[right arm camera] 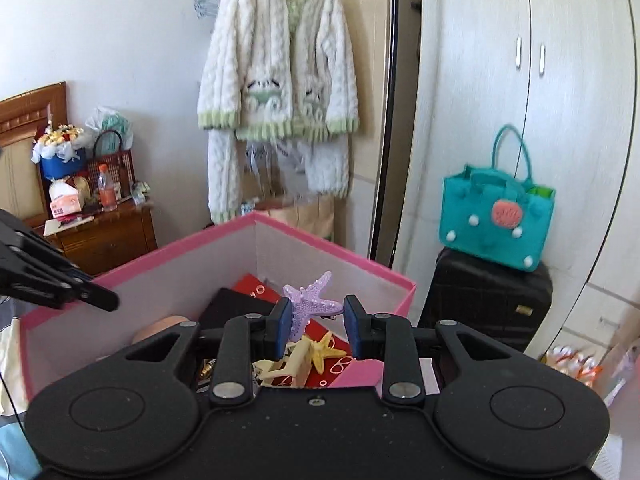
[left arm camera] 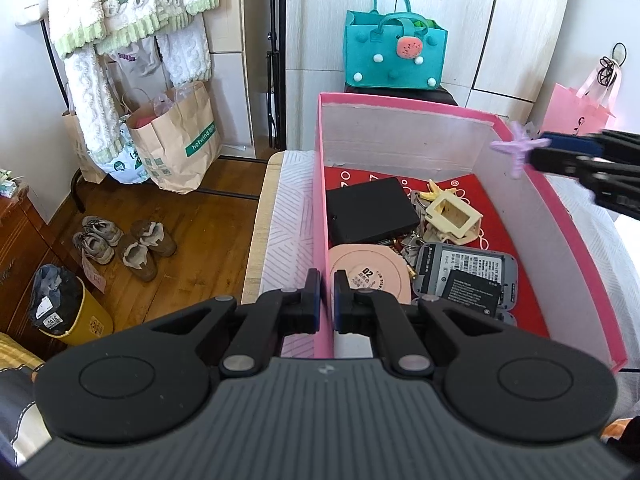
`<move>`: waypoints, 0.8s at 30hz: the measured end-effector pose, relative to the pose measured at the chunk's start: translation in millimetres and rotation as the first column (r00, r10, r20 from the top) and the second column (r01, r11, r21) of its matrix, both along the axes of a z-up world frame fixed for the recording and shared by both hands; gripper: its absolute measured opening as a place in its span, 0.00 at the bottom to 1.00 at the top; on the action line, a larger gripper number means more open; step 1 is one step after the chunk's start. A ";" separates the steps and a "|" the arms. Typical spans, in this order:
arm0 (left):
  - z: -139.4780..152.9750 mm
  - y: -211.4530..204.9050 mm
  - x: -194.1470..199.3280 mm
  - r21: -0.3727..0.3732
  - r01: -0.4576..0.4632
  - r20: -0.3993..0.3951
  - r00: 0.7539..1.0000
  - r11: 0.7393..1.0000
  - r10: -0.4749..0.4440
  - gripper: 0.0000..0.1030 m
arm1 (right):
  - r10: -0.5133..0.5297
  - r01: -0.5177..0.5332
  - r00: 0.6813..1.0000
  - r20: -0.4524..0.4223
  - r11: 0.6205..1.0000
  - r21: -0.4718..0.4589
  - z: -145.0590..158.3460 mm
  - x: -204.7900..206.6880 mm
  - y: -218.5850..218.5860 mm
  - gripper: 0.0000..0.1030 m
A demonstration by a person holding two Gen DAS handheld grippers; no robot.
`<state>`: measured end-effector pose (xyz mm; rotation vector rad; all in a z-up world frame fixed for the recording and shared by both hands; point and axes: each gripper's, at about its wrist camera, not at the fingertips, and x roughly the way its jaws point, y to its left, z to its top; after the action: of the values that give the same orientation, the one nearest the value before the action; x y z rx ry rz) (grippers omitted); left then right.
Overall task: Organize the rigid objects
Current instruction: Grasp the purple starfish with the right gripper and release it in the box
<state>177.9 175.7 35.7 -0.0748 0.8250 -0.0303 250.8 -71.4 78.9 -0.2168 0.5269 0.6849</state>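
Observation:
A pink box point(left arm camera: 320, 184) stands on the bed, lined in red. My left gripper point(left arm camera: 327, 296) is shut on its near-left wall. Inside lie a black case point(left arm camera: 370, 208), a pink round disc point(left arm camera: 372, 276), a grey device with a battery point(left arm camera: 464, 276), a cream frame point(left arm camera: 450, 216) and a yellow starfish point(right arm camera: 324, 350). My right gripper point(right arm camera: 316, 326) is shut on a purple starfish clip point(right arm camera: 310, 304) and holds it above the box's right rim. The left wrist view shows that gripper point(left arm camera: 540, 152) and the clip point(left arm camera: 520, 148) at the right edge.
A teal felt bag point(left arm camera: 394, 56) sits on a black suitcase point(right arm camera: 484, 304) behind the box, by the wardrobe. Paper bags point(left arm camera: 176, 140), shoes point(left arm camera: 128, 240) and a yellow bin point(left arm camera: 80, 316) stand on the wooden floor to the left. A pink gift bag point(left arm camera: 572, 112) is at the far right.

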 end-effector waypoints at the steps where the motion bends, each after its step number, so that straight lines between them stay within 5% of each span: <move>1: 0.3 0.7 -0.4 -0.002 0.002 -0.001 1.000 1.000 -0.002 0.05 | -0.017 0.017 1.000 -0.005 1.000 -0.014 -3.4 5.1 1.8 0.32; 20: 17.3 6.7 -24.9 -0.029 0.004 0.030 1.000 1.000 -0.004 0.05 | -0.093 0.127 0.985 -0.145 0.959 0.252 -0.2 -38.1 -35.5 0.33; 24: 32.2 -3.1 -46.2 0.007 0.012 0.070 0.997 1.000 -0.012 0.05 | -0.106 0.132 0.988 -0.112 0.957 0.258 5.2 -68.1 -34.0 0.49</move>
<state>131.7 172.6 67.9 -0.0620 0.7557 -0.0411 182.7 -105.4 84.1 0.0990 0.5310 0.6432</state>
